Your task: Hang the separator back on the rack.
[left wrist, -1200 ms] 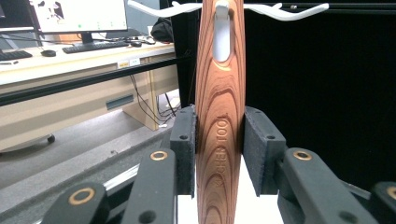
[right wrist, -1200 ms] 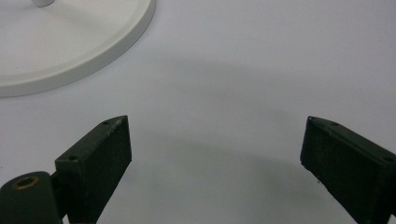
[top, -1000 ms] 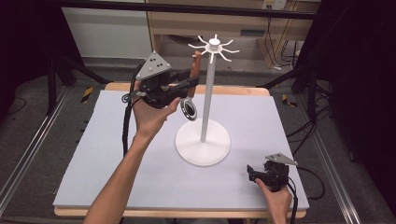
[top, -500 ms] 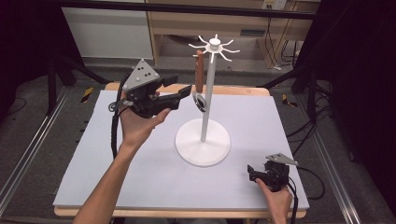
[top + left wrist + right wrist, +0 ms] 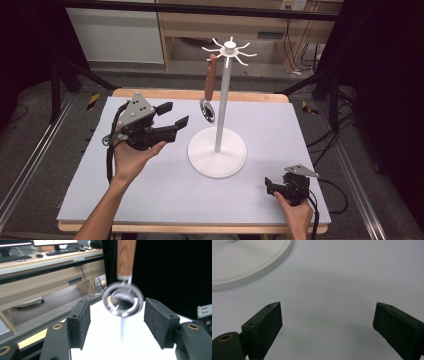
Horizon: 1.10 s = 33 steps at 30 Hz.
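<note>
Wooden-handled strainer [image 5: 209, 90] hanging vertically, handle up

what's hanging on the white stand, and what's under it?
One wooden-handled utensil with a round metal head hangs from a hook on the white stand. Its head is blurred in the left gripper view. Below it lies bare white table. The left tongs are open nearby.

A lab workspace: a wooden desk [image 5: 47, 262] with monitors and a keyboard [image 5: 63, 251] at ten o'clock, cables [image 5: 295, 55] at one o'clock.
</note>
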{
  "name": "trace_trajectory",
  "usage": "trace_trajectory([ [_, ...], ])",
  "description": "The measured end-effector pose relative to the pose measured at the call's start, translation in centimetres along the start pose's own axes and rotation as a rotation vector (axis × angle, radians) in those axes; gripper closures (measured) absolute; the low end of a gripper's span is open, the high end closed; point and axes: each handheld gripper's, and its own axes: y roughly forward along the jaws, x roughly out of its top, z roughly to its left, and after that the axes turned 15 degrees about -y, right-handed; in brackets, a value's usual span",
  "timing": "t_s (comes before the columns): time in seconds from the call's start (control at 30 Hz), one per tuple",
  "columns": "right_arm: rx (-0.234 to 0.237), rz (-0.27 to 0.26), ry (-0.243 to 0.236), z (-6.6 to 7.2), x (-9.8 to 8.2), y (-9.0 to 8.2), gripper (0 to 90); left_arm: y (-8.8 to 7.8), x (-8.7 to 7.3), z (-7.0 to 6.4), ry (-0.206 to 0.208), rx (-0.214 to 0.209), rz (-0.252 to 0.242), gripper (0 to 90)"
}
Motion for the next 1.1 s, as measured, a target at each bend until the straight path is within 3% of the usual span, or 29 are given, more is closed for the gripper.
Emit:
trace_trajectory([
  [0.17,0.0,0.0,0.0,0.0,0.0,0.0,9.2,-0.1,-1.7,0.9,-0.022,0.011,0.023,36.2],
  [0.43,0.0,0.003,-0.001,0.0,-0.1,0.0,9.2,-0.3,-6.3,2.7,-0.048,0.044,0.078,34.0],
  [0.47,0.0,0.003,-0.001,0.0,-0.1,0.0,9.2,-0.3,-6.3,2.7,-0.048,0.044,0.078,33.7],
  [0.7,0.001,0.006,0.003,0.0,-0.2,0.0,9.2,-0.5,-10.9,5.3,-0.109,0.088,0.144,32.7],
  [0.77,0.001,0.006,0.007,0.0,-0.2,0.0,9.2,-0.6,-11.3,5.6,-0.116,0.094,0.15,32.6],
  [0.83,-0.002,0.008,0.01,-0.1,-0.3,0.0,9.2,-0.7,-13.0,6.8,-0.141,0.122,0.178,32.7],
  [1.03,-0.006,0.011,0.021,-0.3,-0.5,0.0,9.1,-1.4,-14.7,8.4,-0.156,0.174,0.208,32.8],
  [1.1,-0.009,0.012,0.018,-0.4,-0.5,0.0,9.0,-2.0,-15.6,9.2,-0.179,0.199,0.209,32.9],
])
